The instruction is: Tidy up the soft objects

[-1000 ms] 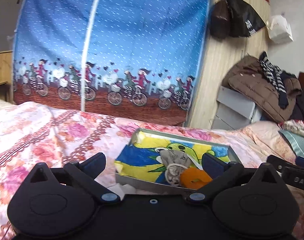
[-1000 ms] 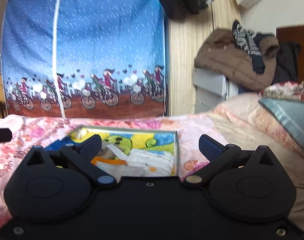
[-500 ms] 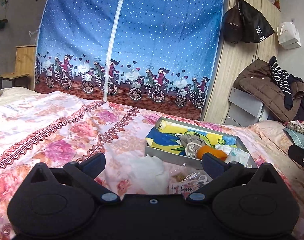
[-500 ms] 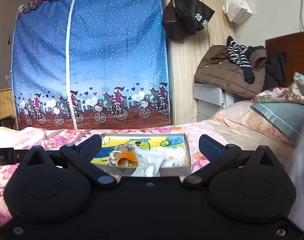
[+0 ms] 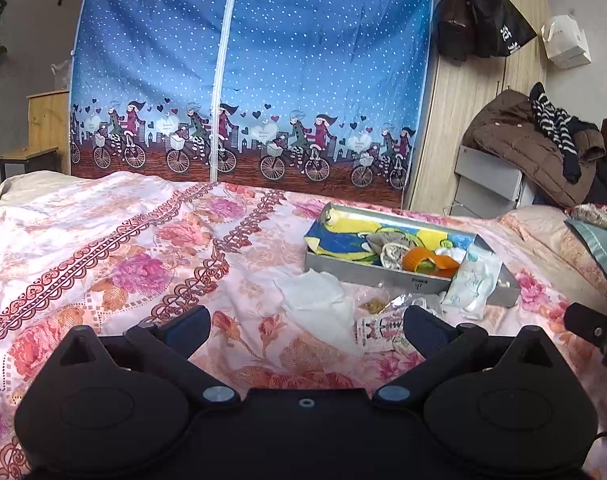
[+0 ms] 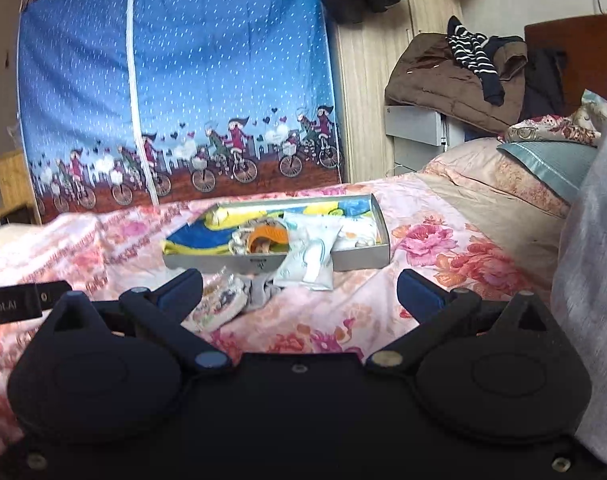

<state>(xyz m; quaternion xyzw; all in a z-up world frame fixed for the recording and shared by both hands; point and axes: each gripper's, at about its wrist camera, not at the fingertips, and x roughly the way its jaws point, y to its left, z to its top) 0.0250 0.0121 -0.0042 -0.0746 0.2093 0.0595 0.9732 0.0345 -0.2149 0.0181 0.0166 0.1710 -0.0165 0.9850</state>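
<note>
A shallow grey box [image 5: 345, 266] [image 6: 359, 260] lies on the flowered bedspread. It holds a yellow-blue cloth [image 5: 343, 240], a grey sock [image 5: 385, 246] and an orange item [image 5: 423, 260] [image 6: 269, 234]. A pale blue-white packet [image 5: 473, 282] [image 6: 309, 258] hangs over its front wall. In front of the box lie a white cloth [image 5: 319, 300] and a patterned pouch [image 5: 377, 328] [image 6: 219, 300]. My left gripper [image 5: 306, 326] is open and empty, above the bed short of these. My right gripper [image 6: 299, 290] is open and empty, in front of the box.
A blue fabric wardrobe [image 5: 247, 80] stands beyond the bed. A wooden cabinet with hanging bags [image 5: 483, 24] is to its right. Coats [image 5: 535, 148] are piled on a grey box. Pillows [image 6: 543, 160] lie at the right. Grey cloth [image 6: 591, 280] fills the right wrist view's right edge.
Both grippers have drawn back from the box and risen, so the white cloth, pouch and more bedspread now show in front of it. Both stay open.
</note>
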